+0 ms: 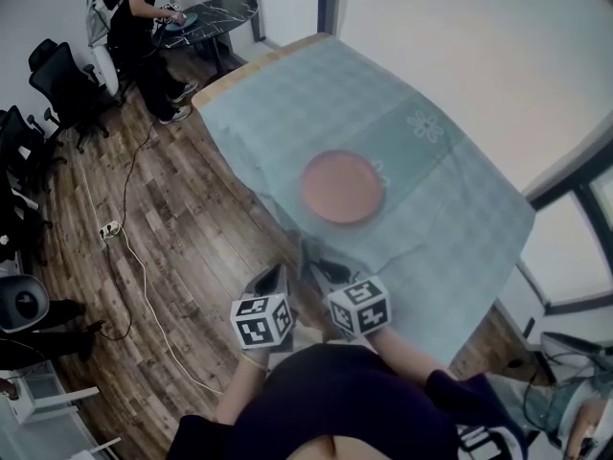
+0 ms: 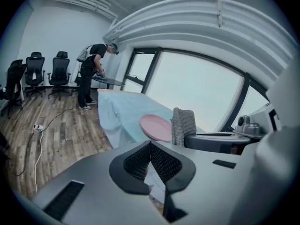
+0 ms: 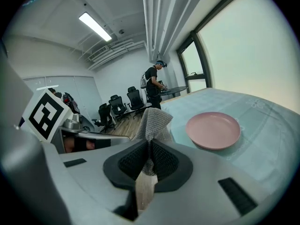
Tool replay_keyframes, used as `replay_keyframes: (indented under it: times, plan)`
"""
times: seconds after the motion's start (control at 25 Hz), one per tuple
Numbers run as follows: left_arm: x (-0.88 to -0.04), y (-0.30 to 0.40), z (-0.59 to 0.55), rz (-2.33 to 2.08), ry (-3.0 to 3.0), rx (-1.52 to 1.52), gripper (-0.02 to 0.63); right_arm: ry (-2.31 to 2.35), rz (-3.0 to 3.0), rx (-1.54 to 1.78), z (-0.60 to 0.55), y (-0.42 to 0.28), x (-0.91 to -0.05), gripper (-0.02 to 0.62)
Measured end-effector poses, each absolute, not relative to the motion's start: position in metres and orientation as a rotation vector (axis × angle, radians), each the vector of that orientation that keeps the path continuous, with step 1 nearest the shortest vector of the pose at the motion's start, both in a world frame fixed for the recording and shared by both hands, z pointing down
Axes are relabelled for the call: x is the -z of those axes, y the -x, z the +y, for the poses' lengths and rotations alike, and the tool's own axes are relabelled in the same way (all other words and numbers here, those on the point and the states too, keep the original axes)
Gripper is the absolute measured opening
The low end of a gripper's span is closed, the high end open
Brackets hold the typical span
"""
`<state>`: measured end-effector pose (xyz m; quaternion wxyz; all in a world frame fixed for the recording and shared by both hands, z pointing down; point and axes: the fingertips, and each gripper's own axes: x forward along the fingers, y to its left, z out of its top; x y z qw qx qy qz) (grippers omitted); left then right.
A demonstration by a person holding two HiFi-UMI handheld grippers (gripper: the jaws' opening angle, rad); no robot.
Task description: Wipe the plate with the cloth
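Plate (image 1: 343, 187) pink, sits on blue tablecloth (image 1: 287, 103), near table edge. Right gripper (image 3: 149, 148) pinches grey cloth (image 3: 153, 122); cloth sticks up between jaws. Left gripper (image 2: 150, 146) jaws pressed together, nothing in them. Both grippers side by side, off table, not touching plate.

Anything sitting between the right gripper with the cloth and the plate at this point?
No. In the right gripper view, only bare tablecloth lies between the right gripper, its jaws shut on the cloth, and the plate.
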<state>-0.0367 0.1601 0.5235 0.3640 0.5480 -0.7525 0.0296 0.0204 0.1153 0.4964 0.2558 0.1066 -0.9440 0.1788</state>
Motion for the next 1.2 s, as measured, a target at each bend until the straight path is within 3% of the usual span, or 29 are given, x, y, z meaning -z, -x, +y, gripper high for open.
replay_keyframes:
  times: [0.48, 1.2]
  plan:
    - [-0.531, 0.104, 0.139, -1.84, -1.531, -0.139, 0.014, -0.49, -2.572, -0.514, 0.09, 0.043, -0.499, 0.032]
    - [-0.544, 0.136, 0.084, -1.711, -1.615, -0.19, 0.014, -0.772, -2.505, -0.572, 0.011, 0.042, -0.504, 0.032]
